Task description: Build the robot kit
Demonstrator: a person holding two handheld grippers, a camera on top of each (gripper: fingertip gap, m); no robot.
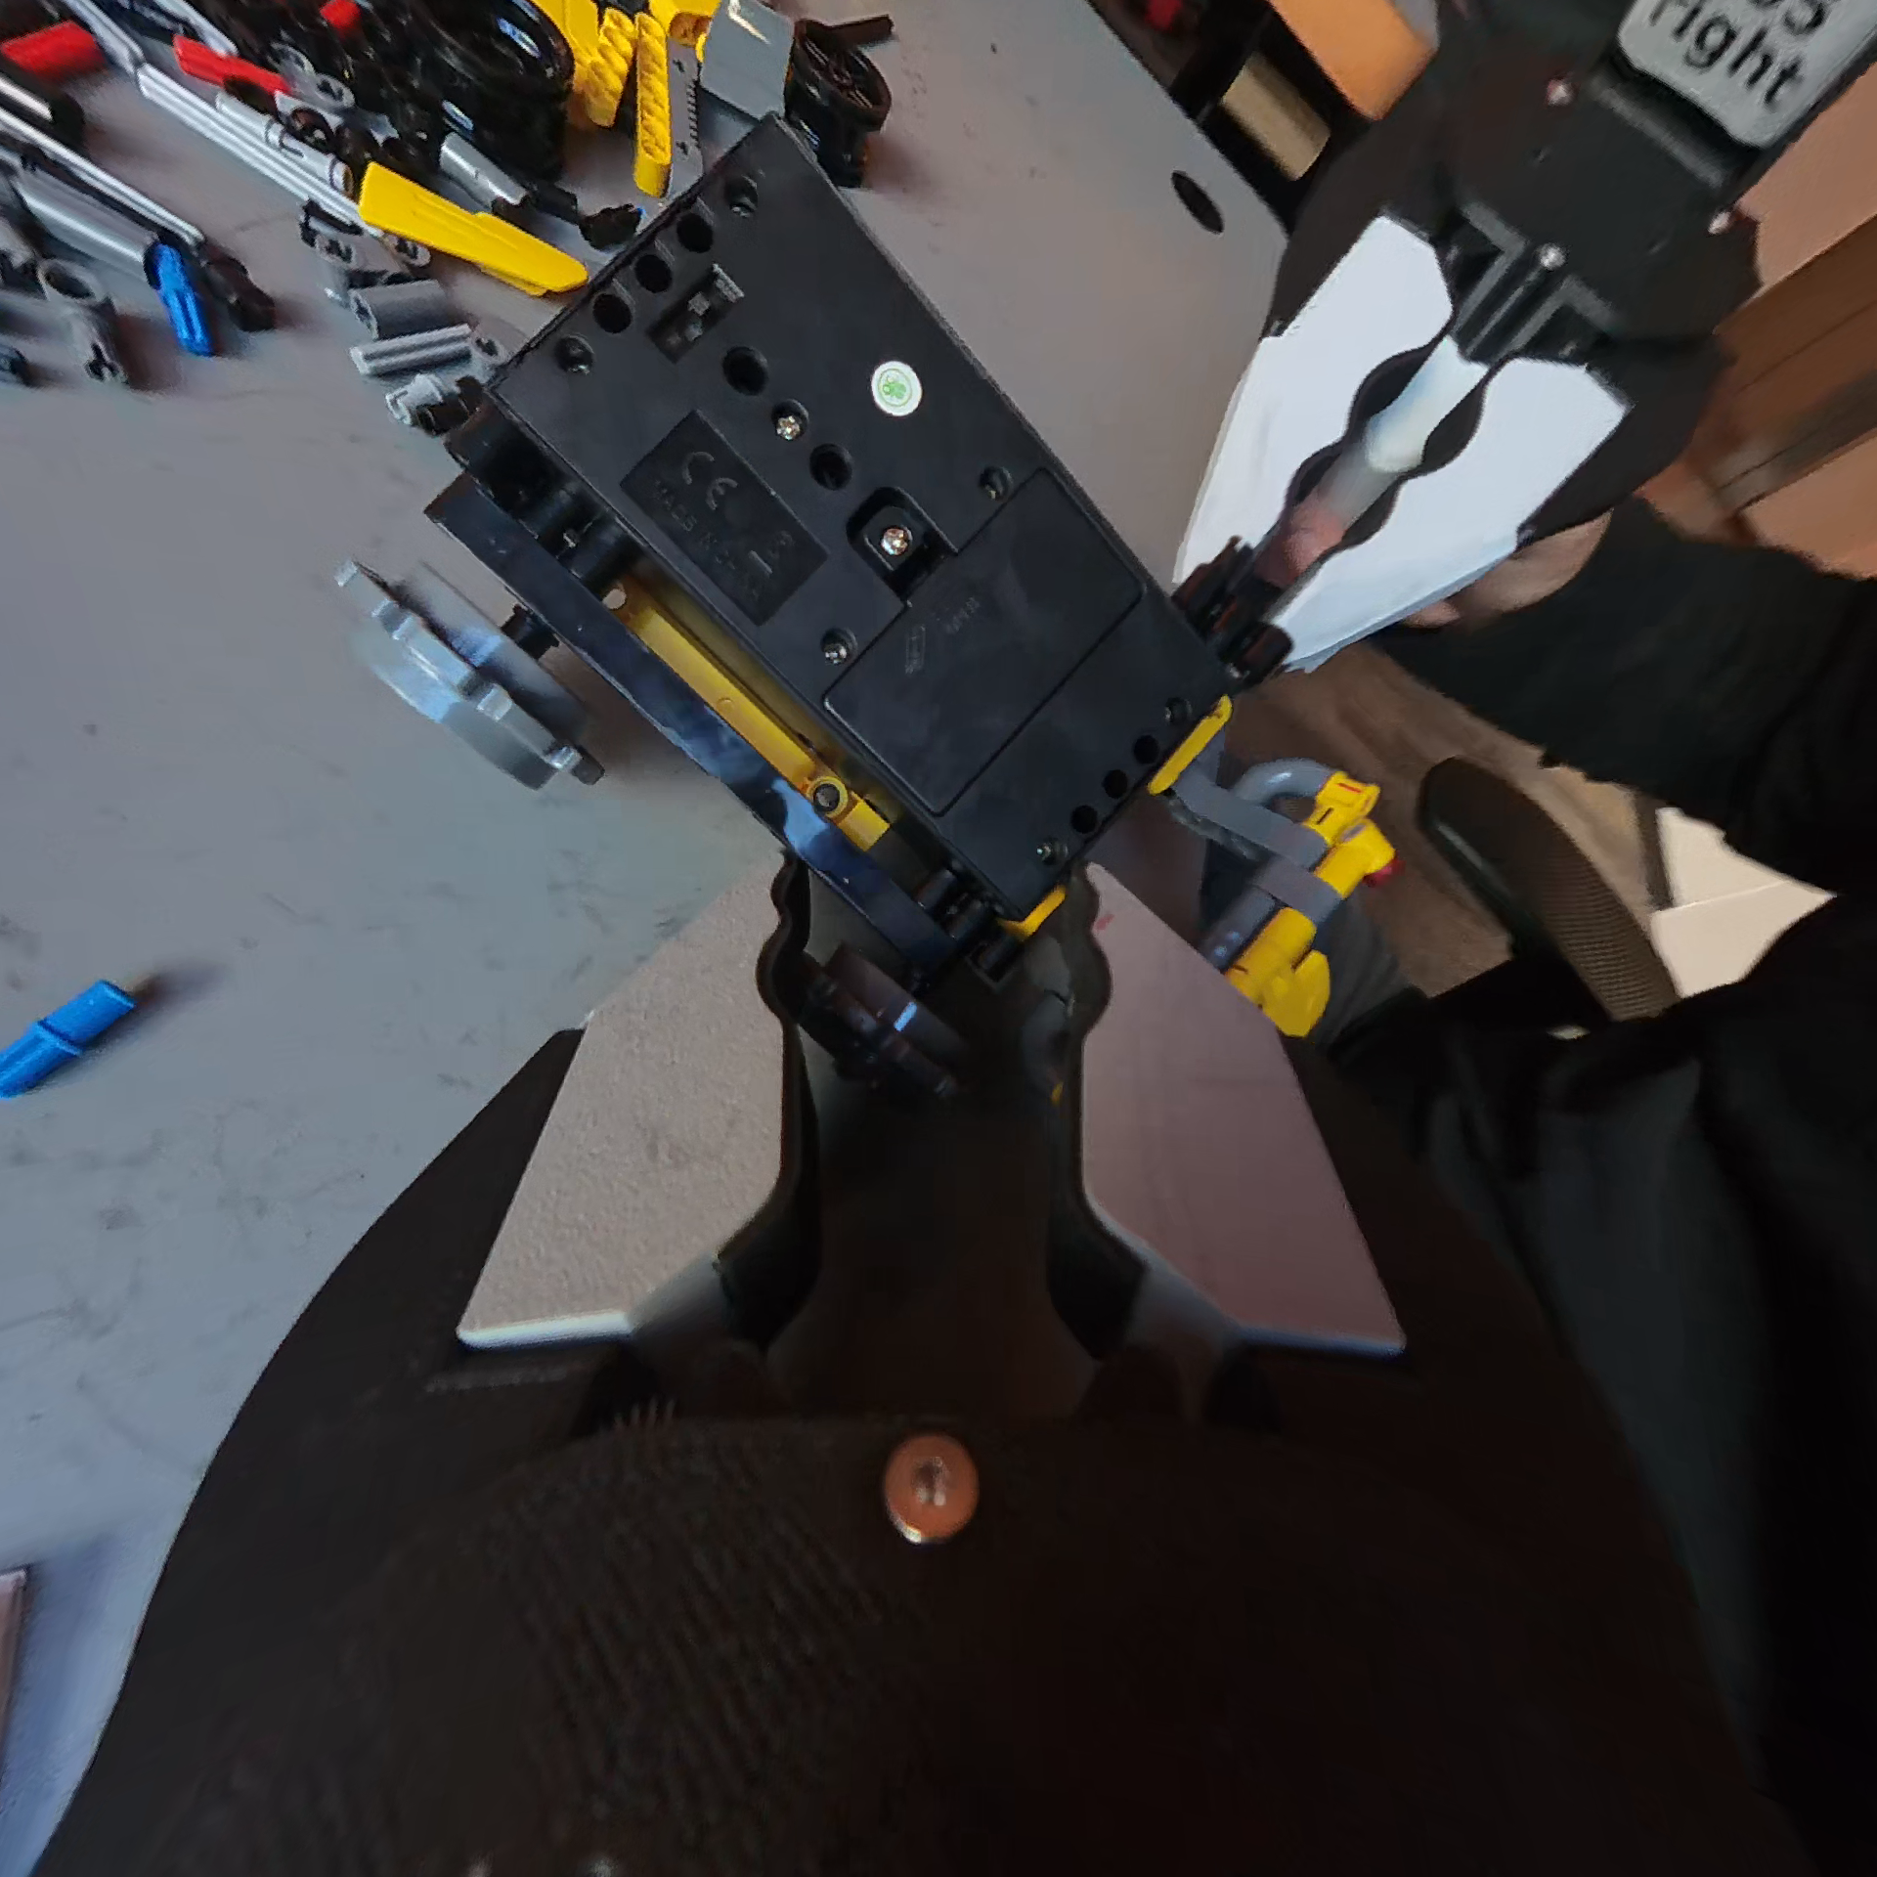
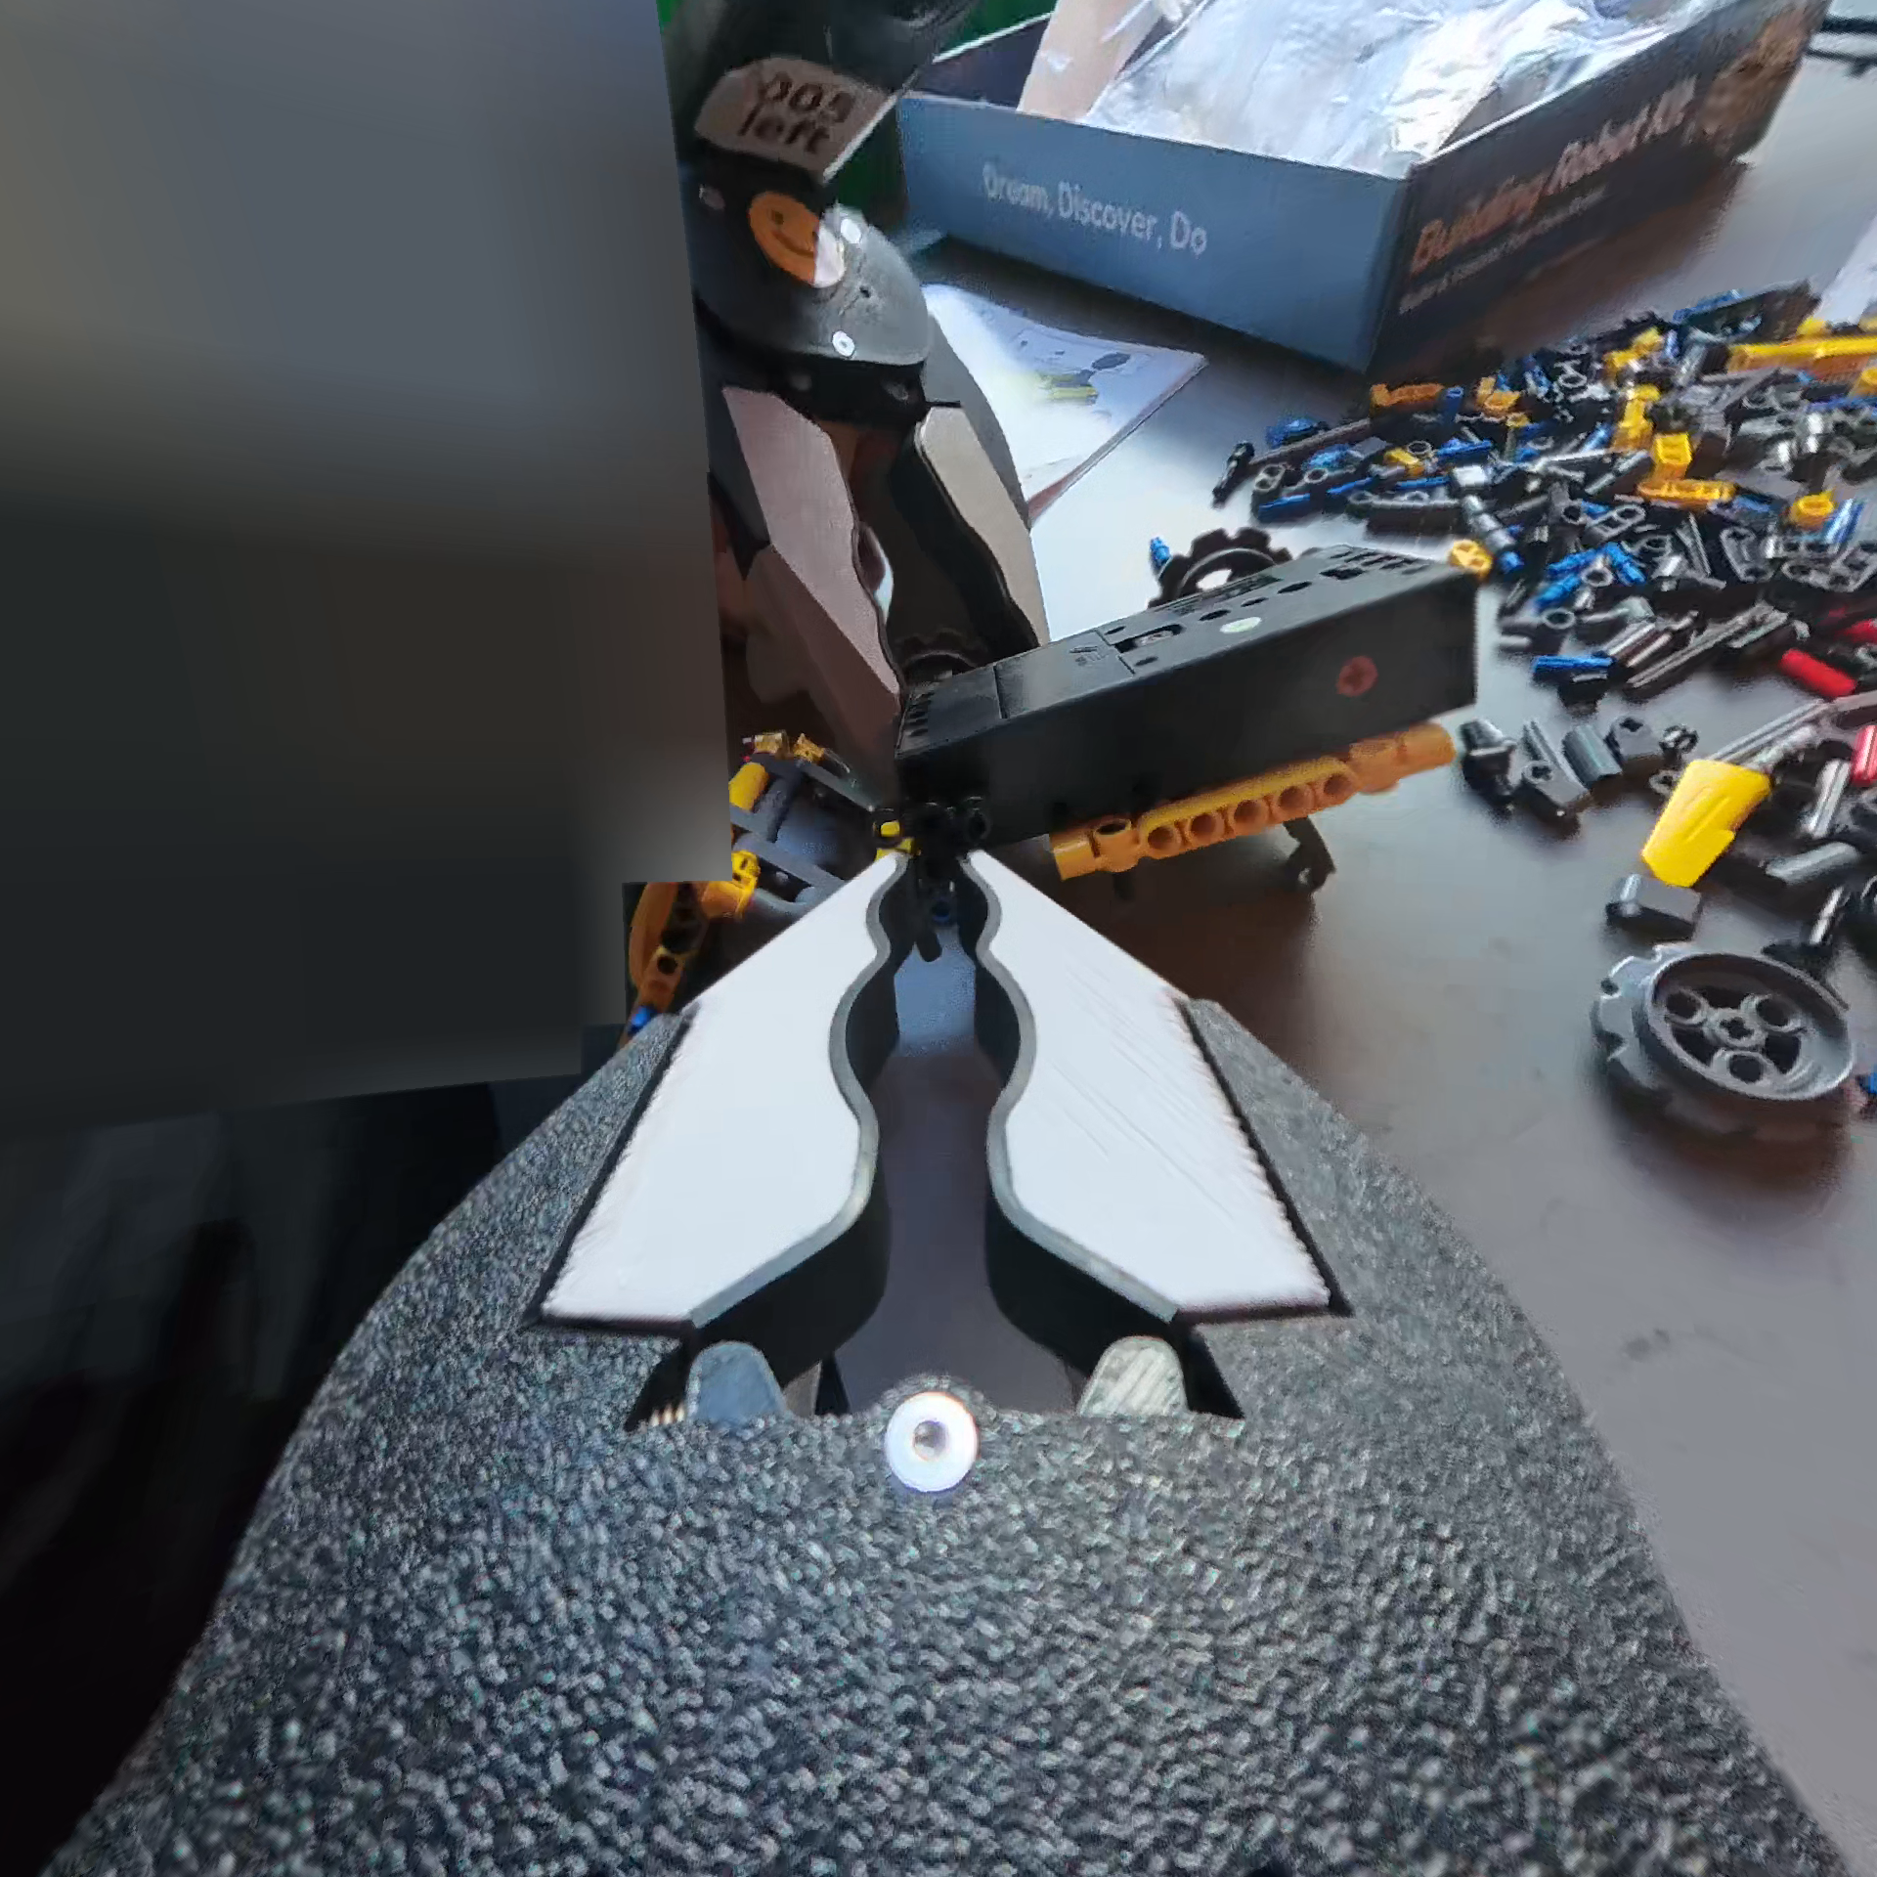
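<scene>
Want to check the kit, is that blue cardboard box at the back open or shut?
Open: the blue cardboard box has no lid on, and crinkled silvery bags show inside.

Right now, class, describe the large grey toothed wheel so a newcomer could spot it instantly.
Start at the blue cardboard box at the back of the table, then come forward past the pile of small building parts. The grey toothed wheel lies flat alone in front of the pile, much bigger than the pieces there.
</scene>
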